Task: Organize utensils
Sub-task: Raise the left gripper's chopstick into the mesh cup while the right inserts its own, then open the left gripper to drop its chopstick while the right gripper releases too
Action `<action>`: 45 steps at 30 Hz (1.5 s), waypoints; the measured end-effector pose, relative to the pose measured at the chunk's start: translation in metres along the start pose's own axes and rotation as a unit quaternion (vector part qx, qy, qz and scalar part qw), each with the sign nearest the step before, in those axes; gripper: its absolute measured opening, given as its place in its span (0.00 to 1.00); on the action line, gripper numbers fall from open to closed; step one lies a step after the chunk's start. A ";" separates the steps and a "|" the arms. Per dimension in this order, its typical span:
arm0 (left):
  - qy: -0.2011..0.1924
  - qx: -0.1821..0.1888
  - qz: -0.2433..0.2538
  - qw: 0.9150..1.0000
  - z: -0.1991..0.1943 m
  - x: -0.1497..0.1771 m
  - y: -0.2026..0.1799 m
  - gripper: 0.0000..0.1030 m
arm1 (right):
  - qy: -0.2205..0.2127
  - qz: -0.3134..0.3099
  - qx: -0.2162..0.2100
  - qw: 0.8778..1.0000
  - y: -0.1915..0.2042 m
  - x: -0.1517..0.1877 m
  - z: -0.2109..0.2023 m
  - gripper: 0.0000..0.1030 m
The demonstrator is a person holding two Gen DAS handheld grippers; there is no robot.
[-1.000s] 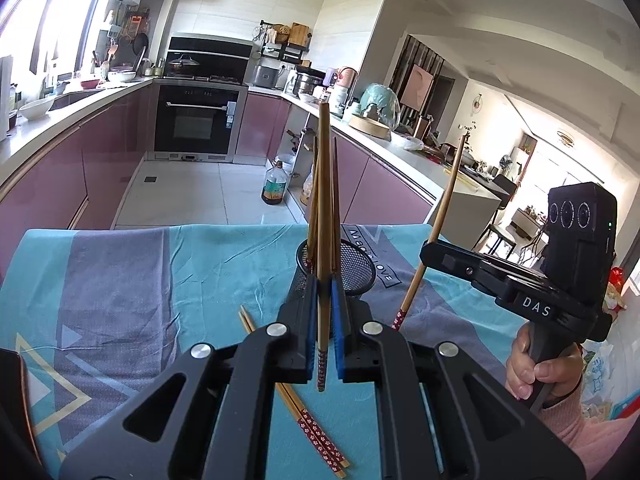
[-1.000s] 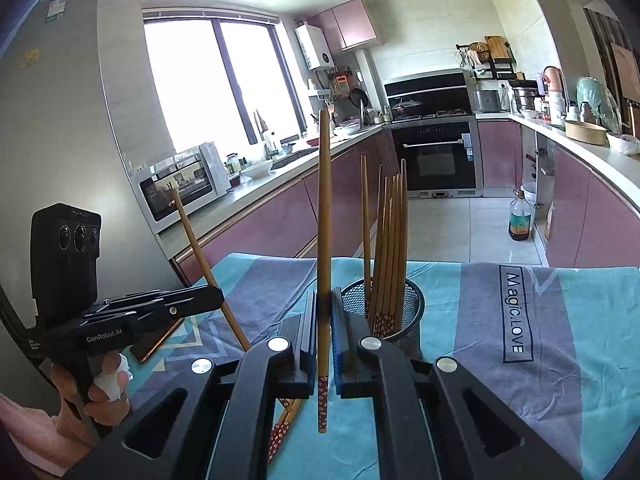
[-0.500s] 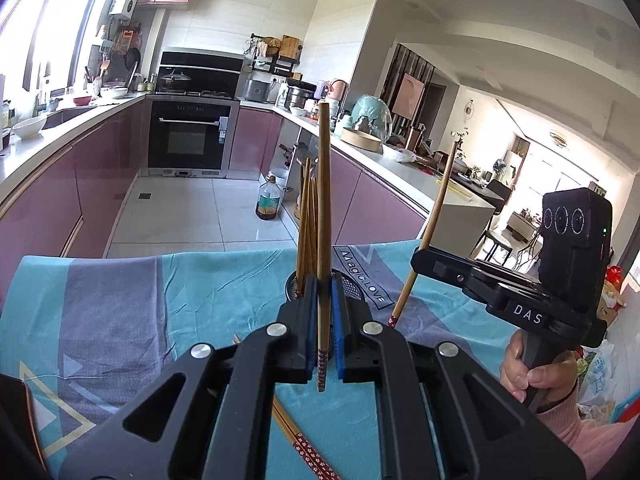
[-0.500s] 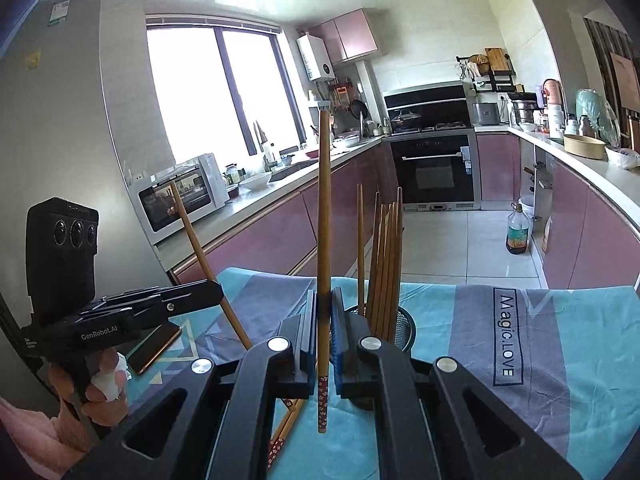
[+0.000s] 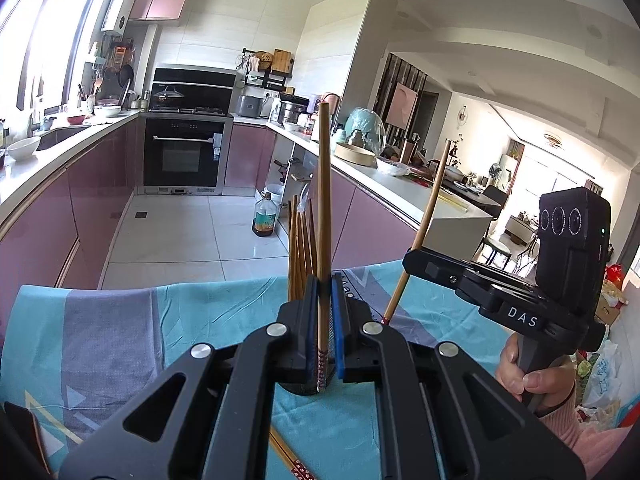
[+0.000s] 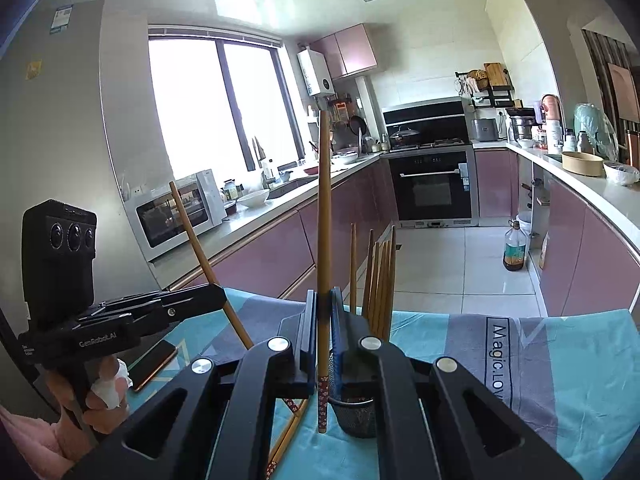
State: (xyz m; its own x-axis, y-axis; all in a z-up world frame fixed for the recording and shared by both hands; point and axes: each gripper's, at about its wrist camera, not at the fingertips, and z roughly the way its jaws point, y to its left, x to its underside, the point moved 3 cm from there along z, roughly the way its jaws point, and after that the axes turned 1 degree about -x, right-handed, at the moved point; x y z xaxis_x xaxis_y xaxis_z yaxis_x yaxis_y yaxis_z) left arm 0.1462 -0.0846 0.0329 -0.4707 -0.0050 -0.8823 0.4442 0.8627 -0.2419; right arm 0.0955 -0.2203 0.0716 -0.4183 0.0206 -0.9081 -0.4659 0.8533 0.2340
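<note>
Wooden chopsticks are what I am sorting, and I am holding one in each tool. My left gripper [image 5: 325, 320] is pinching a chopstick [image 5: 323, 208] near its patterned end, the shaft standing almost upright, patterned tip down. My right gripper [image 6: 323, 332] is clamping a second chopstick [image 6: 323, 220] the same way, upright with its flowered tip hanging below the pads.

Just beyond both tools stands the black mesh cup [image 6: 354, 416] on the teal cloth [image 6: 568, 380], already bristling with a bundle of chopsticks [image 6: 380, 280] standing upright. In the right view the cup is sitting just right of my stick's lower tip; in the left view its base is showing directly beneath my left tip, so I am judging the left hand the better lined up. Both long axes are already matching the cup's, so what is remaining is bringing each tip over the rim and lowering. Loose chopsticks [image 6: 288, 436] are lying flat on the cloth near the cup, waiting.
</note>
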 end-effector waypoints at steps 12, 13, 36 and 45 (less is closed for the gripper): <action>-0.014 -0.007 0.016 1.000 0.003 -0.014 -0.013 0.07 | -0.009 -0.004 0.009 1.000 -0.005 -0.017 0.011 0.05; -0.014 -0.008 0.018 1.000 0.004 -0.015 -0.014 0.07 | -0.009 -0.004 0.010 1.000 -0.006 -0.018 0.012 0.05; 0.021 -0.035 0.029 0.999 0.024 -0.008 -0.022 0.07 | 0.023 0.008 0.040 0.999 -0.022 -0.006 0.048 0.05; 0.054 -0.030 0.031 0.998 0.026 -0.005 -0.009 0.07 | 0.051 0.006 0.045 0.998 -0.024 0.006 0.063 0.05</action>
State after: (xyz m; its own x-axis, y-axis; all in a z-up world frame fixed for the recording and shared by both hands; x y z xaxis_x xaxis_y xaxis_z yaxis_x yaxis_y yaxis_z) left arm 0.1644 -0.1049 0.0290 -0.5251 0.1004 -0.8451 0.4302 0.8881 -0.1618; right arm 0.1535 -0.2078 0.0389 -0.5022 -0.0184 -0.8646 -0.3901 0.8971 0.2075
